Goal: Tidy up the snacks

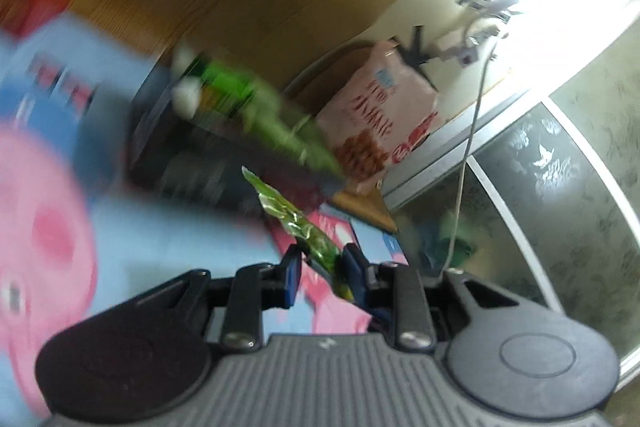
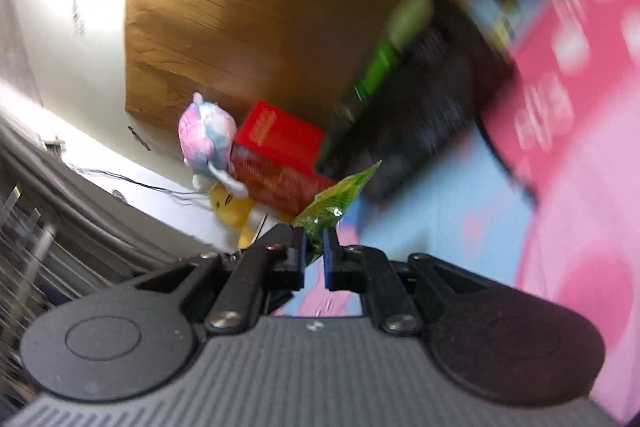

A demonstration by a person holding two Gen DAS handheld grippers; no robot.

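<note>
- The left claw (image 1: 320, 263) pinched a green wrapper (image 1: 296, 223).
- The right claw (image 2: 315, 247) clamped a green snack packet (image 2: 336, 203) above the pink-and-blue mat (image 2: 440, 223).

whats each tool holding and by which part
Left tool: a green snack packet, pinched at its near end. Right tool: a green snack packet, by its near edge.

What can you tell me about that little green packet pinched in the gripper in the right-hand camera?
The green packet is a small, crinkly wrapper of glossy, foil-like plastic in yellowish green with faint printing too blurred to read. The right hand-held gripper is shut on its lower end, so the rest sticks up and tilts to the right in the picture, clear of the pink and blue cloth behind it. Nothing else touches it.
</note>
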